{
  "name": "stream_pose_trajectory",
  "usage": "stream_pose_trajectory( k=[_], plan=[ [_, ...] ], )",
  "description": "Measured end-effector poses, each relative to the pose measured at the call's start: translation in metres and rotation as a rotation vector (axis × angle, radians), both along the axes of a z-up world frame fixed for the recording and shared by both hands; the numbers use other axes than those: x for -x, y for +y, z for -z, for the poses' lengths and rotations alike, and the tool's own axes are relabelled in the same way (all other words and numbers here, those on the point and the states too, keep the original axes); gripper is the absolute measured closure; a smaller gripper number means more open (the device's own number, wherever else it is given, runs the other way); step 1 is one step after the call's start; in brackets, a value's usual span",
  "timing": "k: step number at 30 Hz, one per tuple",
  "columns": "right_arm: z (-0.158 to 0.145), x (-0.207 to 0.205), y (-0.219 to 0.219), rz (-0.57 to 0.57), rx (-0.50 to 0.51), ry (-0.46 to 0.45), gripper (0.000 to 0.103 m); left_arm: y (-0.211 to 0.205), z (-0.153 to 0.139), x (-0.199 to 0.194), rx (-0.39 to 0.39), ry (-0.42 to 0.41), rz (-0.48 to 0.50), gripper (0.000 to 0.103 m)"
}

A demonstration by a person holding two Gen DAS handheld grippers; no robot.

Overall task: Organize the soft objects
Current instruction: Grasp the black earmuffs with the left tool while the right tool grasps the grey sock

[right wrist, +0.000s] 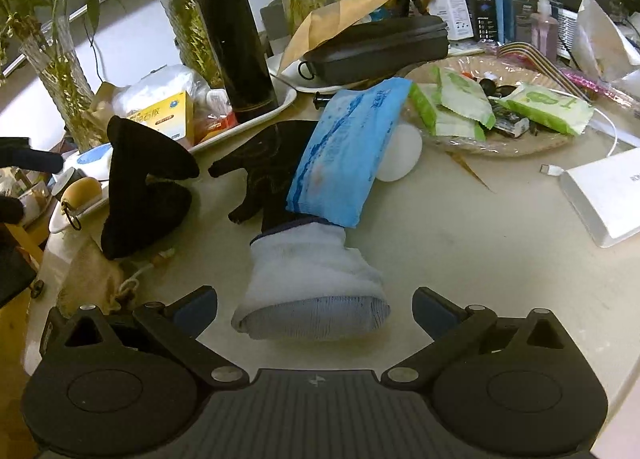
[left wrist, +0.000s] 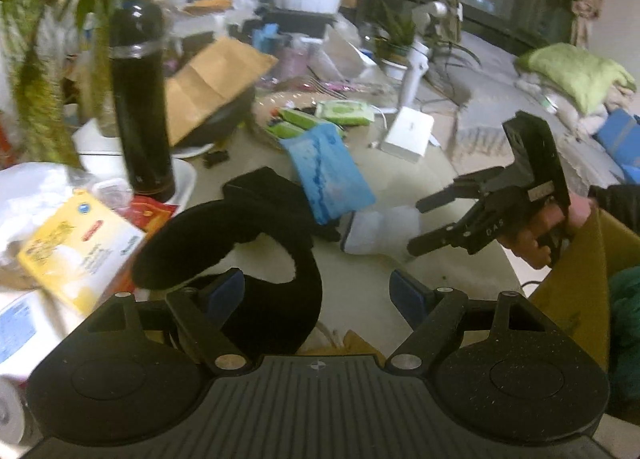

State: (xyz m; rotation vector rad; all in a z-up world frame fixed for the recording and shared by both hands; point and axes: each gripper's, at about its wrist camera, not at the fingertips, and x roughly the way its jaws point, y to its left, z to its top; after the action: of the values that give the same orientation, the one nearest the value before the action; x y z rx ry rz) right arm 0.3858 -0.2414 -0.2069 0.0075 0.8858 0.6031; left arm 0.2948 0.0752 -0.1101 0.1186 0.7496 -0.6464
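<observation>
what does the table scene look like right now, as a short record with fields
surface: cluttered table
left tool: open, black neck pillow partly between its fingers, not pressed
right tool: open, white sock just ahead of it, not gripped
blue tissue pack: lying over a black glove and the sock's far end
black bottle: upright on a white tray
green wipe packs: on a wicker plate
white box: at the table's right edge
</observation>
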Motion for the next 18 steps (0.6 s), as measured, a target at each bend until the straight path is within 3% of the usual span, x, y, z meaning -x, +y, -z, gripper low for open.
stream_pose_trajectory(
  k=[7,12,16,18],
  plan=[
    [0.005,-0.006,0.003,-0.007,-0.016,0.010,0.000,-0.008,0.022,-0.021,0.009,0.030,0.040,0.027],
    [0.008,-0.009,0.005,-0.008,-0.022,0.017,0.002,-0.013,0.035,-0.031,-0.010,0.055,0.046,0.043],
    [0.009,-0.010,0.008,-0.015,-0.016,0.014,0.007,-0.015,0.042,-0.035,-0.018,0.061,0.036,0.046],
    [0.010,-0.010,0.010,-0.016,-0.007,0.011,0.008,-0.016,0.044,-0.036,-0.022,0.064,0.033,0.054]
  ],
)
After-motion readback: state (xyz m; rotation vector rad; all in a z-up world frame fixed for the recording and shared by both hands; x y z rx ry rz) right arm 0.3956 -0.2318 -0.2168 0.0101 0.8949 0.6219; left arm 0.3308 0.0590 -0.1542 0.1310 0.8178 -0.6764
